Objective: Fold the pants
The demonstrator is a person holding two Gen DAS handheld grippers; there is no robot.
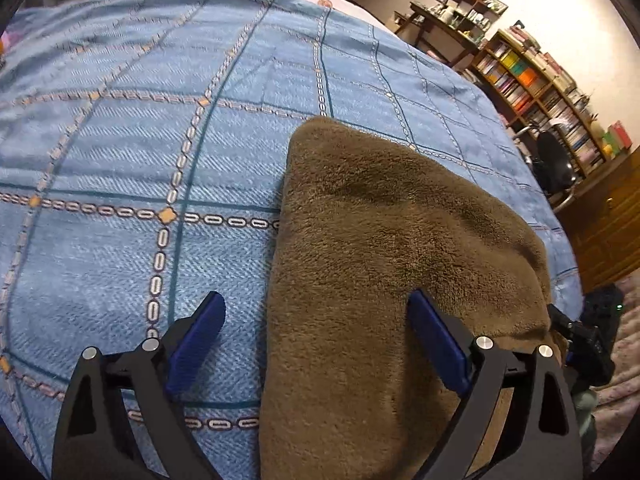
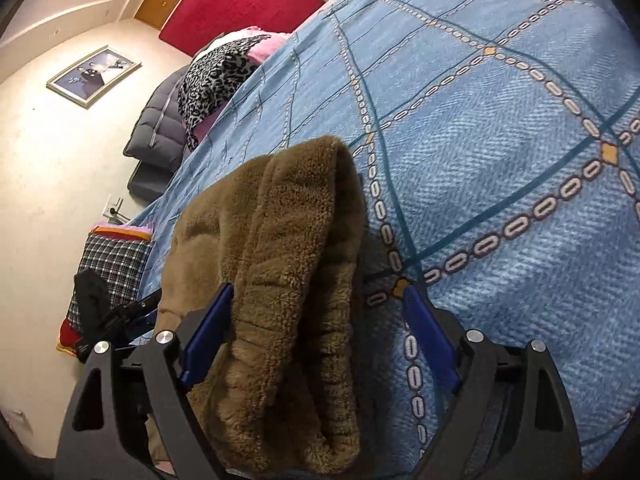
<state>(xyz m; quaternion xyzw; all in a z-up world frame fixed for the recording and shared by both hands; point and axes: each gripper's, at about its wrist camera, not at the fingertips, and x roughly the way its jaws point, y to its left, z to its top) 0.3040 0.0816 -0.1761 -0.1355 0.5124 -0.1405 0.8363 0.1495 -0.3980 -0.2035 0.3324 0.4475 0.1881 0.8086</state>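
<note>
both my left gripper (image 1: pixel 316 344) and my right gripper (image 2: pixel 316 336) stand wide open, gripping nothing, astride the edges of the brown fleece pants (image 1: pixel 400 240) lying folded on the blue bedspread (image 1: pixel 140 140), likely so the fold settles flat.

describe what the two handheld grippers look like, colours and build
Both look alike. The left gripper and the right gripper each have two matte black fingers built as flat, curved, plate-like arms with triangular cut-outs, joined by round silver pivot bolts. Each finger ends in a flat rectangular dark blue pad. No cables, markings or sleeves are visible.
</note>
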